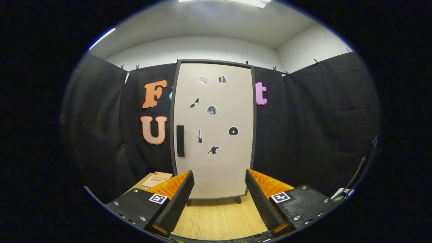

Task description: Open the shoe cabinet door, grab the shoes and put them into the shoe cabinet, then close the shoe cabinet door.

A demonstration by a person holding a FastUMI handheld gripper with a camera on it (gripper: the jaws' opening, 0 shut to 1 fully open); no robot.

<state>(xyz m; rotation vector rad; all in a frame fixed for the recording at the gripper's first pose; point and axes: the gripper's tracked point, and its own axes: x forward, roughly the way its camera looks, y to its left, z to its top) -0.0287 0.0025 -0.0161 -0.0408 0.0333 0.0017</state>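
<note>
The hand-held gripper [219, 184] has its two fingers spread well apart with nothing between them but the light wood-grain bench [219, 219] and, beyond, the lower part of the cabinet. Straight ahead at twelve o'clock from the fingers stands the tall beige shoe cabinet with a dark grey frame [214, 131], upright on short dark feet at the far side of the bench and backed against the black cloth wall. Its flat beige door [222, 168] is closed flush in the frame. A narrow black vertical handle [180, 140] sits near the door's edge, at about eleven o'clock from the fingertips and well beyond them. Several small black-and-grey stickers are scattered over the door: a pair of sunglasses [194, 103], a round moon-like disc [211, 110], a small guitar [200, 136], a dark round disc [233, 131], a leaping animal figure [213, 150], and two small greyish ones [213, 80] near the top that are too small to make out. At about ten o'clock from the fingers, just beyond the nearer finger and beside the cabinet's foot, a thin pale book with a reddish cover band [157, 179] lies flat on the bench. Above the cloth wall are plain white walls and a ceiling with a bright light panel [236, 2].
</note>
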